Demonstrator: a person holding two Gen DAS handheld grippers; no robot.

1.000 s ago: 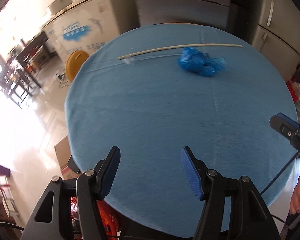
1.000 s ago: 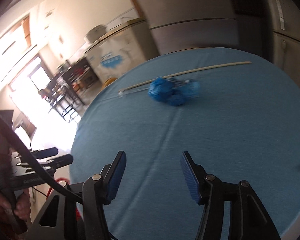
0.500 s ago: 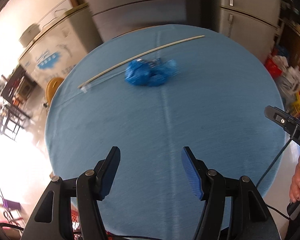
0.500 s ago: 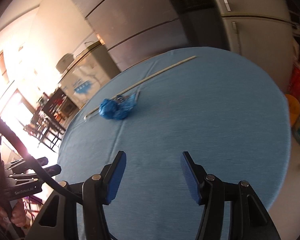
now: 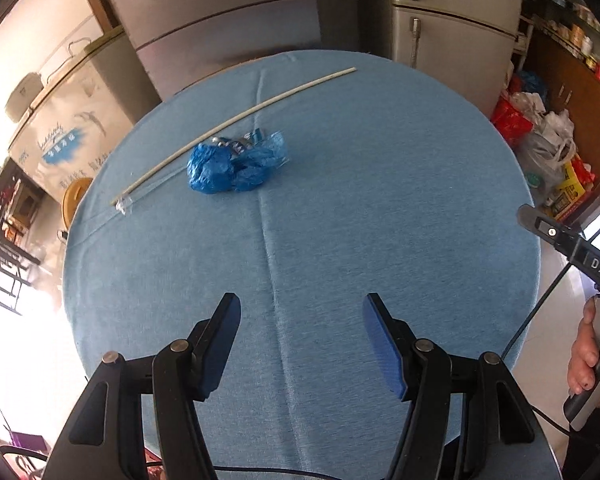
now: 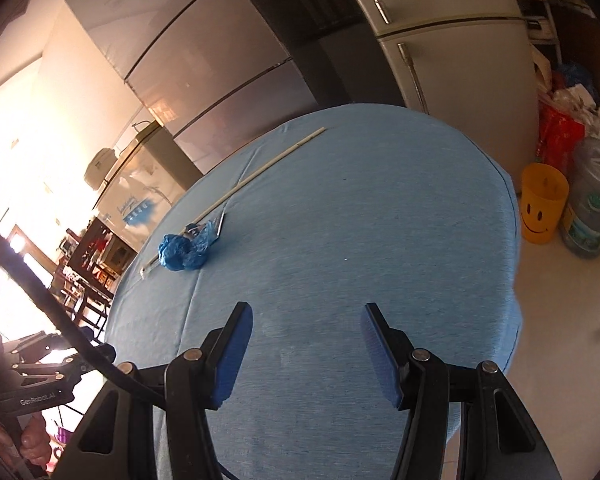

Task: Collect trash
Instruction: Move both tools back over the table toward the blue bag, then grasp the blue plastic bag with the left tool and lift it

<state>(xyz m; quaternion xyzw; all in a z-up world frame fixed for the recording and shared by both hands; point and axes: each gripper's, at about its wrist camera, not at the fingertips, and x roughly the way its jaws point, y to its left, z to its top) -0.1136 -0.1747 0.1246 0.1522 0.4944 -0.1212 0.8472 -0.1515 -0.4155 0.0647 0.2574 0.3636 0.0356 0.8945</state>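
Left gripper (image 5: 300, 344) jaws apart, empty, over the table's (image 5: 380, 200) near edge; right gripper (image 6: 306, 354) likewise. Crumpled blue wrapper (image 5: 236, 164) lies ahead-left near the far-left edge, just beside a long white stick (image 5: 236, 120); left gripper looks nearer.

Round worktop (image 5: 380, 208) under a light-blue woven cloth, creased down the middle. Behind it, 2 tall grey metal refrigerators (image 5: 452, 28), side by side. Farther left, a white chest freezer (image 5: 60, 132) with blue lettering. On the floor at right, a yellow plastic smiley-face bin (image 6: 542, 204) beside a large clear water bottle (image 6: 592, 216) and red and white plastic bags (image 5: 536, 128).
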